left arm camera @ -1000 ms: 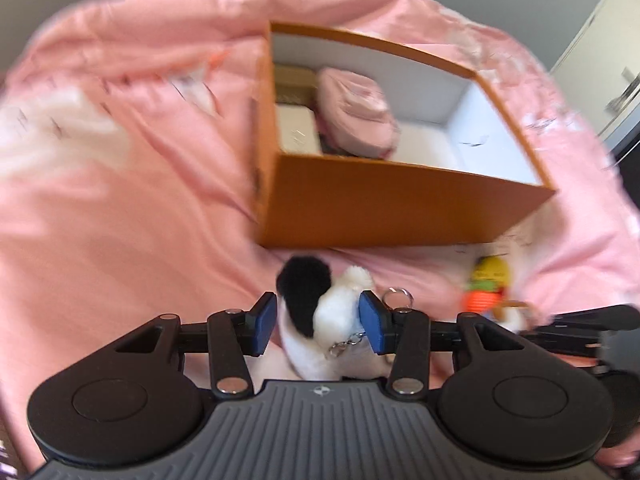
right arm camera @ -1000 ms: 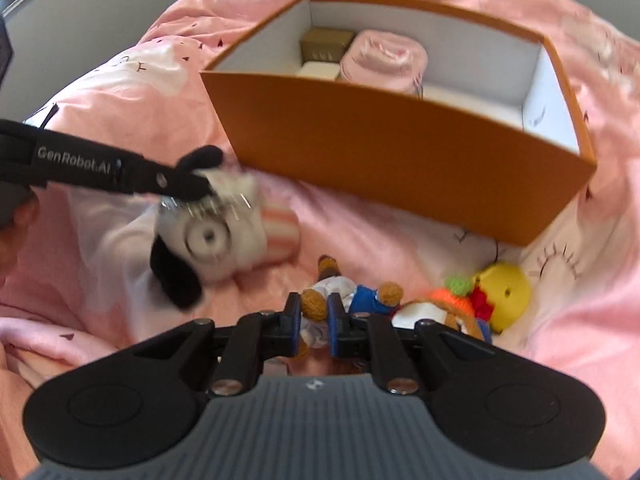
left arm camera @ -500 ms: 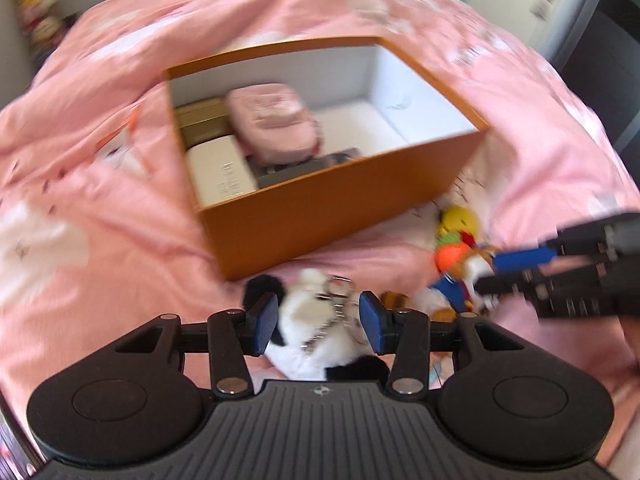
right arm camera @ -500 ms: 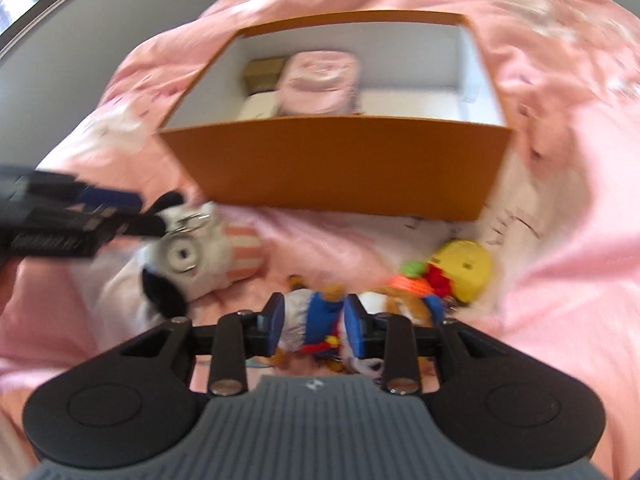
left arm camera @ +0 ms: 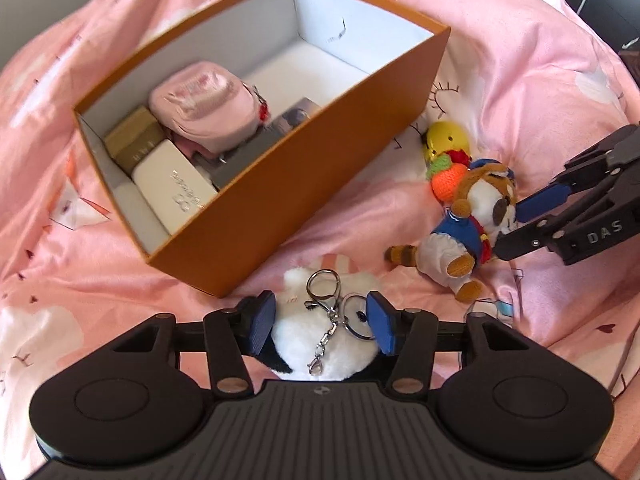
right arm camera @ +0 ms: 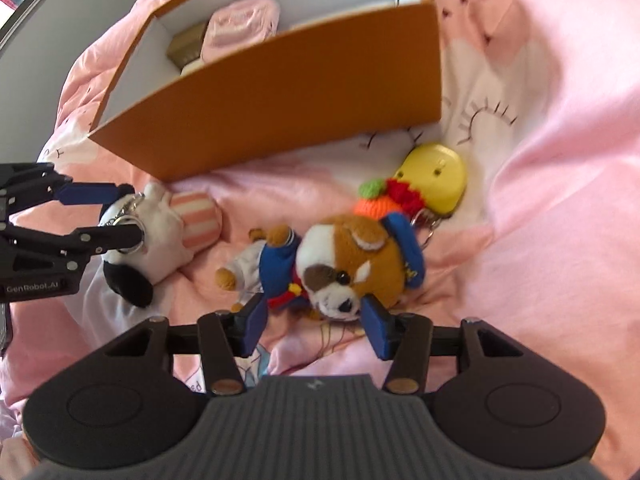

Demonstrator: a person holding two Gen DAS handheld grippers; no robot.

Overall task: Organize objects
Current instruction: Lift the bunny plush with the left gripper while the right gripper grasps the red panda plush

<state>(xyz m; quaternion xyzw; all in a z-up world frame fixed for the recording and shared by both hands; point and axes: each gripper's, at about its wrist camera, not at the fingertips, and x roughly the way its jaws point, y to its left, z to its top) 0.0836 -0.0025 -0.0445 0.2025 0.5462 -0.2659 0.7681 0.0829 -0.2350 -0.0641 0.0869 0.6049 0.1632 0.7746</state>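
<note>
Left tool (left arm camera: 320, 318) pinches the soft white plush dog (left arm camera: 324, 340) at its squashy body beside the orange box (left arm camera: 304, 184), while right tool (right arm camera: 314, 316), spread, straddles the light raccoon plush (right arm camera: 352, 264) on the bed.

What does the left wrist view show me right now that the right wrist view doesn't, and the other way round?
Only the left wrist view shows the cream rectangular case and grey flat packet deep in the orange cardboard box. Only the right wrist view shows the brown plush dog's face. Both share the box, pink padded pouch, white-and-black plush keychain, yellow round toy, pink quilt and both grippers: left gripper, right gripper.
</note>
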